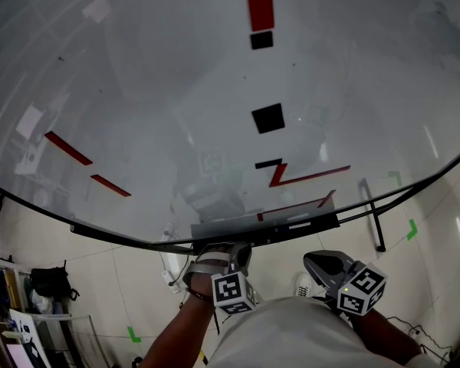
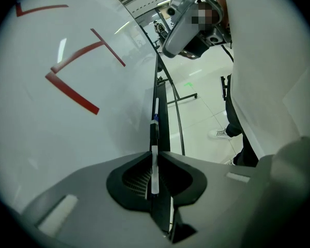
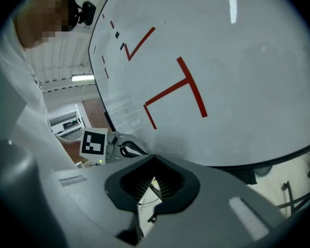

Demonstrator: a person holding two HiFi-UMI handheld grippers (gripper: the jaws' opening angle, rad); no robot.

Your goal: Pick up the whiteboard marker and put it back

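The left gripper [image 1: 221, 250] sits at the tray [image 1: 291, 225] along the near edge of the whiteboard [image 1: 176, 90]. Its jaws are closed on the whiteboard marker [image 2: 154, 172], a slim white barrel with a blue band that runs away along the tray ledge. The marker seems to rest on the tray while gripped, though the view is too end-on to be sure. So the task looks to be at one of its two ends, either the pick-up just starting or the marker just set back with only the release left.

The right gripper [image 3: 149, 165] hangs to the right, off the board, with its jaws closed on nothing.

No brand or label can be read. The board carries only red strokes, one like a T [image 3: 183, 89], and black squares.
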